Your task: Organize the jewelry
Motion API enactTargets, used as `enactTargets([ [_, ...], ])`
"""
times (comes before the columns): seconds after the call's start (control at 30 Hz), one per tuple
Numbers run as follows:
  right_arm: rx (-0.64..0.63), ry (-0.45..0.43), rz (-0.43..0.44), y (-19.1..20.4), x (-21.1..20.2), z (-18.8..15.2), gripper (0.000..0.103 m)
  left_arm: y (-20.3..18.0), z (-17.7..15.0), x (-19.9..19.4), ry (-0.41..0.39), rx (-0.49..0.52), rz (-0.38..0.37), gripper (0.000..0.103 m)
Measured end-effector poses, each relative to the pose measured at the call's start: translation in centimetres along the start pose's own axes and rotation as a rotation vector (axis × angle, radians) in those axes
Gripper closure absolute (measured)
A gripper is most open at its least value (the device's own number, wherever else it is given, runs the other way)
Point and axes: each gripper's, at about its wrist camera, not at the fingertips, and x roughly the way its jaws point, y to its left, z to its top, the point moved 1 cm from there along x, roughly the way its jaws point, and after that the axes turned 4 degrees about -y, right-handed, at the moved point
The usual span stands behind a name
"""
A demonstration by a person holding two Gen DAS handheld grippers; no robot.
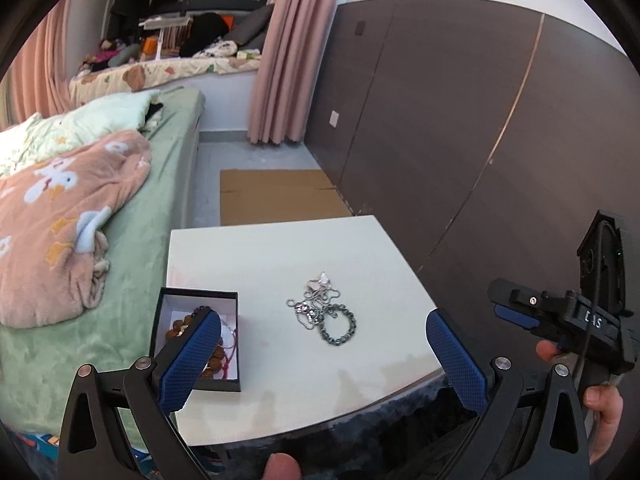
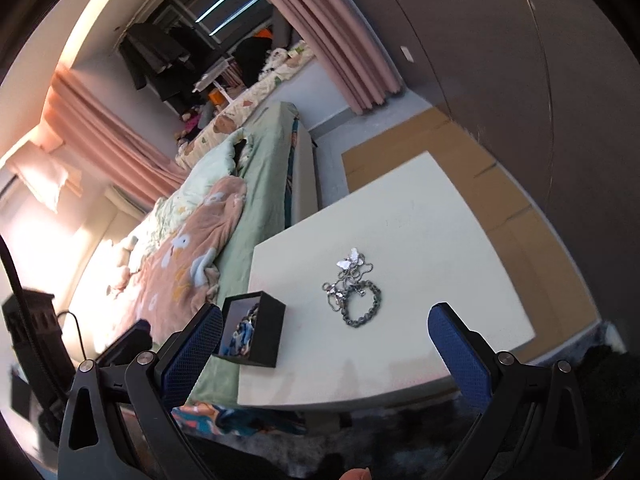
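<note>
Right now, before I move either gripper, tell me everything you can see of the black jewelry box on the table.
The black jewelry box is a small, shallow, square open tray, seemingly card, with dark walls and a pale lining, and no lid on it. It sits flat at the corner of the white table nearest the green bed, apart from the loose pile of silver chains. Inside lie a brown bead bracelet and thin pink cords. Neither gripper touches it; a left finger pad partly hides it.
</note>
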Motion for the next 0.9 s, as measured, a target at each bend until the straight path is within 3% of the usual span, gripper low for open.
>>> enactTargets([
  [0.37, 0.090, -0.016, -0.038, -2.9, 3.7, 0.3, 0.000, 1.1, 1.4, 6.9, 0.068, 0.058, -0.049, 0.004],
  [0.63, 0.183, -0.018, -0.070, -6.2, 5.8, 0.6, 0.008, 0.9, 1.4, 14.4, 0.200, 0.082, -0.087, 0.034],
  [0.73, 0.204, 0.006, -0.094, -7.2, 6.8, 0.5, 0.017, 1.1, 1.4, 16.6, 0.229, 0.088, -0.094, 0.045],
  [0.9, 0.204, 0.052, -0.131, -8.2, 8.3, 0.3, 0.018, 2.4, -0.4, 19.8, 0.304, 0.046, -0.102, 0.054],
])
